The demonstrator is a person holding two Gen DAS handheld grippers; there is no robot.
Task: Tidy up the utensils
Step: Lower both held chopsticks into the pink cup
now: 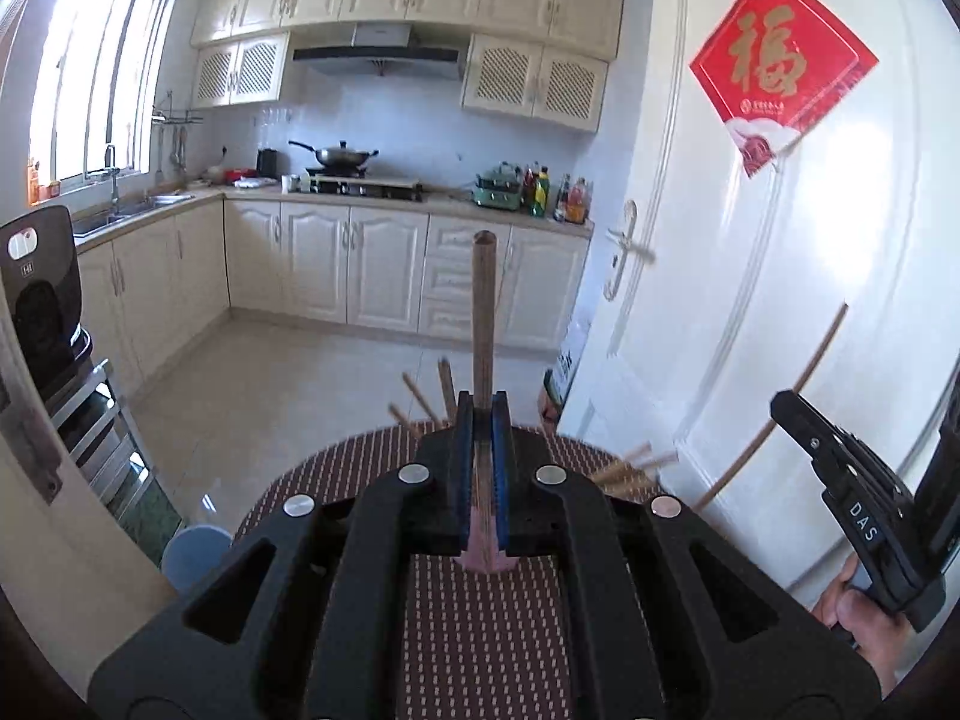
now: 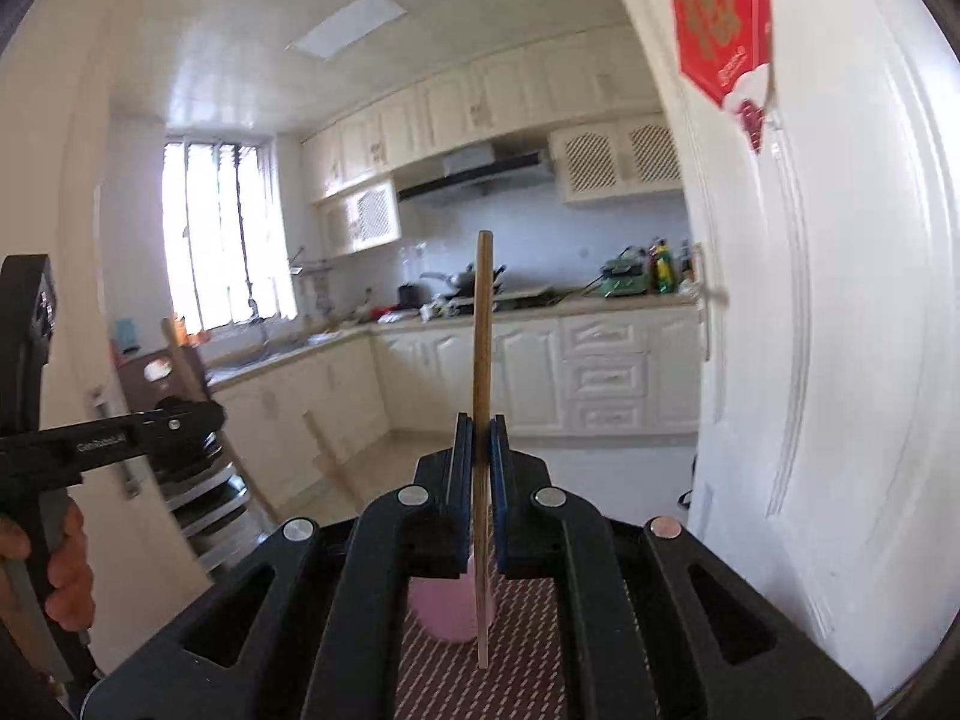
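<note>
My left gripper (image 1: 482, 405) is shut on a thick brown wooden stick (image 1: 483, 312) that stands upright between its blue pads. My right gripper (image 2: 480, 423) is shut on a thin pale chopstick (image 2: 483, 348), also upright, with its lower end hanging below the pads. Each gripper shows in the other's view: the right gripper (image 1: 789, 408) with its chopstick slanting, the left gripper (image 2: 204, 414) with its brown stick tilted. Several chopsticks (image 1: 420, 402) fan out from behind the left fingers over the round table (image 1: 480, 630). A pink cup-like thing (image 2: 444, 606) sits under the right gripper.
A white door (image 1: 750, 300) with a red paper square (image 1: 780, 72) and a lever handle (image 1: 624, 246) stands close on the right. A black chair back (image 1: 42, 288) and a pale blue stool (image 1: 195, 552) stand on the left. Kitchen cabinets lie beyond open floor.
</note>
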